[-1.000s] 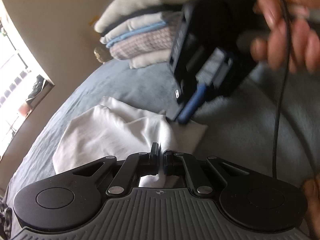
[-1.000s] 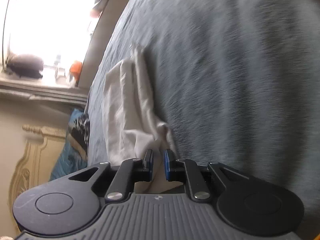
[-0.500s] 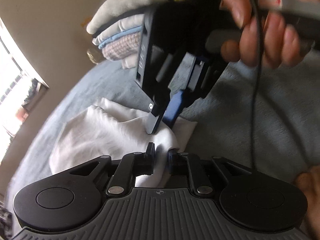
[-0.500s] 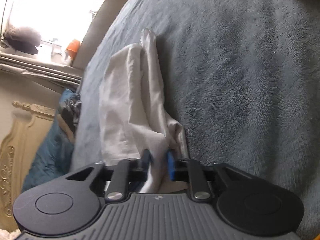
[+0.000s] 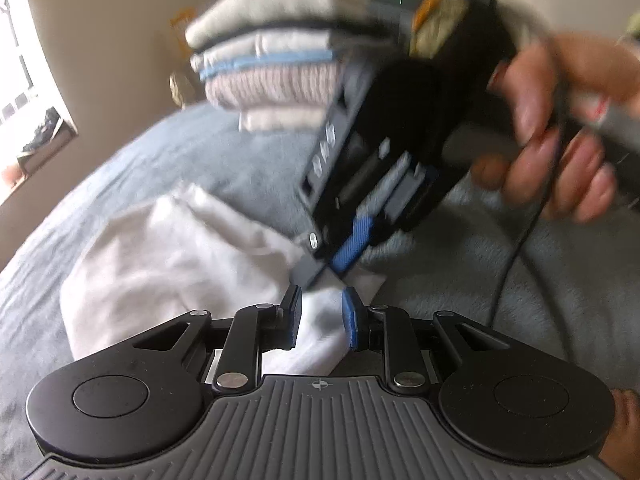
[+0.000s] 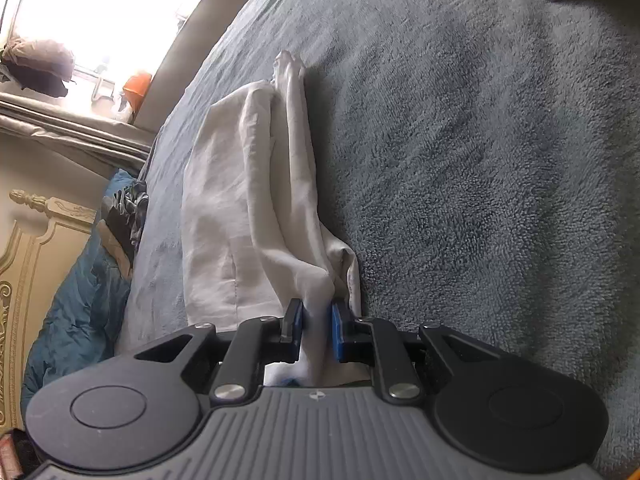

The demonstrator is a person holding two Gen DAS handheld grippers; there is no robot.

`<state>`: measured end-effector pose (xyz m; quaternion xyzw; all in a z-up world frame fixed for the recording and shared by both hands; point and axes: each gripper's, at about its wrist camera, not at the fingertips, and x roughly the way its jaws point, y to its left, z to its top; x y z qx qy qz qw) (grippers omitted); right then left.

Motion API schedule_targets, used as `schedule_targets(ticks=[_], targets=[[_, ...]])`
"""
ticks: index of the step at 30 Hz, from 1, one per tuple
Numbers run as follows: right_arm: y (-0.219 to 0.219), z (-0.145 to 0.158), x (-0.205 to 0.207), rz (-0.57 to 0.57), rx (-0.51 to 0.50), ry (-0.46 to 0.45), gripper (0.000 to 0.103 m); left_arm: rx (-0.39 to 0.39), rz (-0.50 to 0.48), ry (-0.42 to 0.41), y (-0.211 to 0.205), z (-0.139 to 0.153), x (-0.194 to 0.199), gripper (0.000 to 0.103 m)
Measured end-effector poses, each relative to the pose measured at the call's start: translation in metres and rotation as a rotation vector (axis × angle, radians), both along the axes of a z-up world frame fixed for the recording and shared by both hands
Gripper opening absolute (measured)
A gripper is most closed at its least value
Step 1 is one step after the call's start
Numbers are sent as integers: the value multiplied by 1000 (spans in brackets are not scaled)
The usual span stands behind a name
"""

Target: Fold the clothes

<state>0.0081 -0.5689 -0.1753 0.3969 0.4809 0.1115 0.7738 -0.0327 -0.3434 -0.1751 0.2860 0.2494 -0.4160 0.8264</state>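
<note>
A white garment [image 5: 168, 256] lies partly folded on the grey-blue bed blanket [image 5: 540, 300]. My left gripper [image 5: 320, 316] is open, its pads standing apart on either side of the garment's near corner. My right gripper [image 5: 320, 268], held by a hand [image 5: 560, 160], points down at the same corner just beyond the left fingertips. In the right wrist view, my right gripper [image 6: 316, 328] is shut on a bunched fold of the white garment [image 6: 240, 184], which stretches away in long pleats across the blanket [image 6: 480, 160].
A stack of folded clothes [image 5: 272, 76] sits on the bed behind the garment. A black cable [image 5: 508, 272] hangs from the right gripper. A bright window [image 6: 100, 12], cream carved furniture [image 6: 24, 240] and a blue quilt [image 6: 80, 312] lie beyond the bed's left edge.
My left gripper, shut on the garment's corner a second ago, has opened. The right gripper came down beside it and closed on a fold of the same corner.
</note>
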Motion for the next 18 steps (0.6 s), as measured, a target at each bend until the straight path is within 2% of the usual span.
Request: schedule_targets(ticks=[3, 9, 13, 14, 16, 18], targets=[[-3, 10, -1, -5, -27, -31, 19, -9, 28, 37, -1, -3, 3, 22], [-7, 32, 13, 20, -95, -107, 19, -10, 20, 38, 1, -3, 1, 22], [10, 36, 34, 140, -78, -148, 19, -17, 23, 46, 1, -2, 1, 22], [15, 35, 40, 169, -75, -149, 19, -19, 23, 50, 1, -2, 2, 22], [14, 24, 51, 168, -125, -93, 19, -25, 23, 66, 2, -1, 3, 22], [12, 19, 58, 156, -147, -63, 13, -34, 20, 82, 3, 0, 5, 22]])
